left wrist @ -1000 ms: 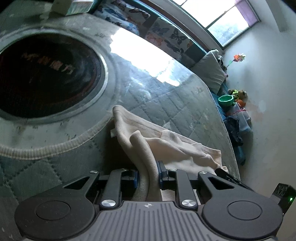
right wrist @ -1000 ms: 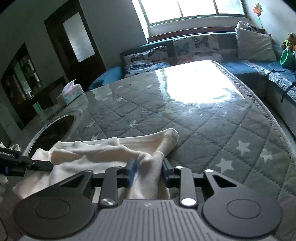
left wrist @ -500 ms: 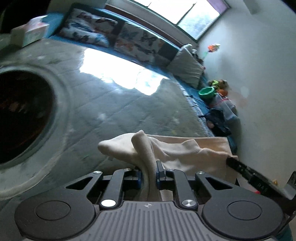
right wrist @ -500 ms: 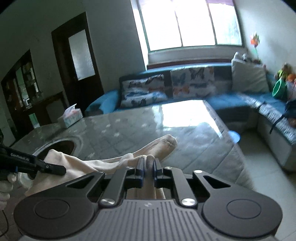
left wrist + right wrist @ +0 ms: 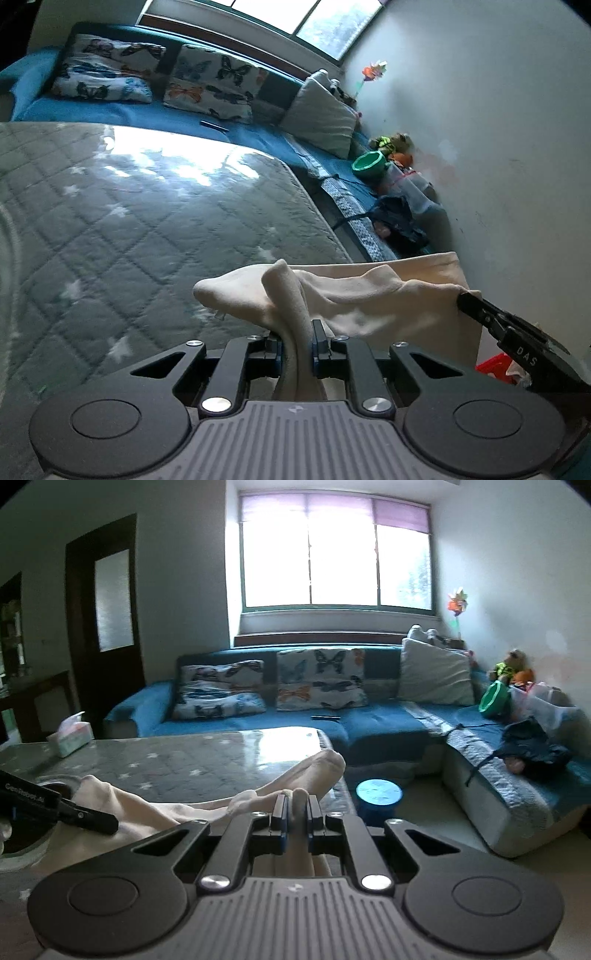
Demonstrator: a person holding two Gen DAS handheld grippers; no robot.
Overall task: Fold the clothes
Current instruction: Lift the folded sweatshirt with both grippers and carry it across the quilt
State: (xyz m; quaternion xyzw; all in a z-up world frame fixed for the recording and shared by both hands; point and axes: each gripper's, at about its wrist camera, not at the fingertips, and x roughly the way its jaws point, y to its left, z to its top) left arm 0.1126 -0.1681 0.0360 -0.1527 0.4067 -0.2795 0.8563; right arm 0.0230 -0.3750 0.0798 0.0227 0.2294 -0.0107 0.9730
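Observation:
A cream garment (image 5: 362,295) hangs in the air between my two grippers, above the grey quilted table (image 5: 129,221). My left gripper (image 5: 295,338) is shut on one bunched edge of it. My right gripper (image 5: 294,810) is shut on another bunched edge of the garment (image 5: 295,775). The right gripper's finger shows at the right of the left wrist view (image 5: 491,317), at the garment's far edge. The left gripper's finger shows at the left of the right wrist view (image 5: 74,812).
A blue corner sofa (image 5: 369,723) with butterfly cushions (image 5: 321,679) stands behind the table. A tissue box (image 5: 70,734) sits on the table's far left. A blue round stool (image 5: 378,794) stands on the floor by the table's end. Toys and a green bowl (image 5: 495,699) lie on the sofa.
Both grippers have lifted the garment off the table and tilted up. The right gripper has closed tighter on its edge. The cloth now stretches between them.

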